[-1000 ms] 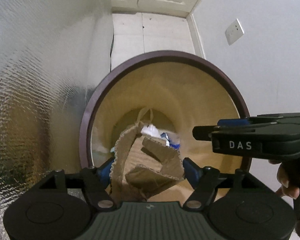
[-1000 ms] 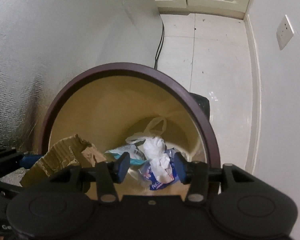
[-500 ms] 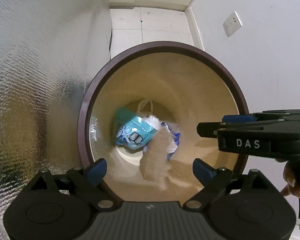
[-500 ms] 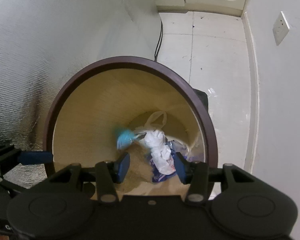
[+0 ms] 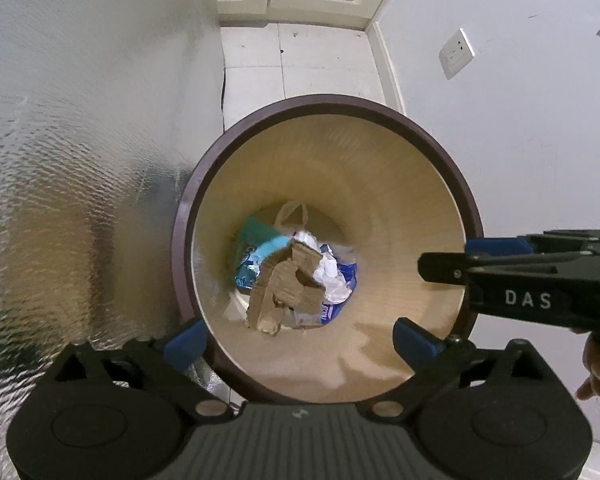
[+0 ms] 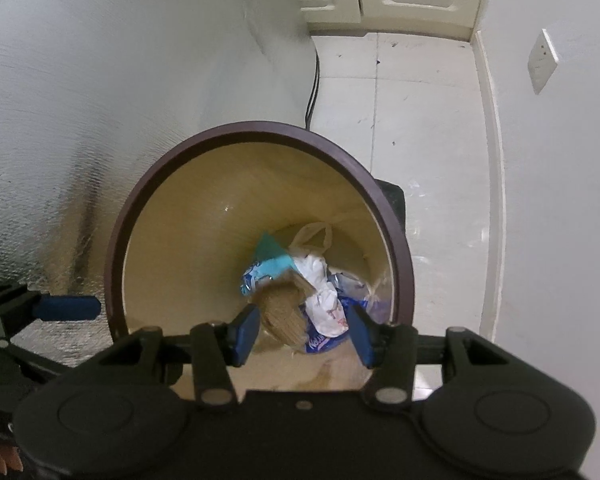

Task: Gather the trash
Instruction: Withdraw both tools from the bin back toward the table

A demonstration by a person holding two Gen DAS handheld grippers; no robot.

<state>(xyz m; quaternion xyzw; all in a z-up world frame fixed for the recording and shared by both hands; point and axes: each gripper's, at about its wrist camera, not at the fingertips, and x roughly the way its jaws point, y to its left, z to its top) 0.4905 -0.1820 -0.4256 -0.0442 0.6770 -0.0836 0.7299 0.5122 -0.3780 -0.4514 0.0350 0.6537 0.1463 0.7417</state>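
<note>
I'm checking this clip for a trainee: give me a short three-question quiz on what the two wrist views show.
1. True or false: the cardboard piece lies inside the bin.
2. The left hand-held gripper is: A) open and empty, B) shut on cardboard, C) shut on a bag.
3. What white fitting is on the wall to the right?

Key: 1 true. 2 A; its jaws have just been opening. 3 a wall socket.
</note>
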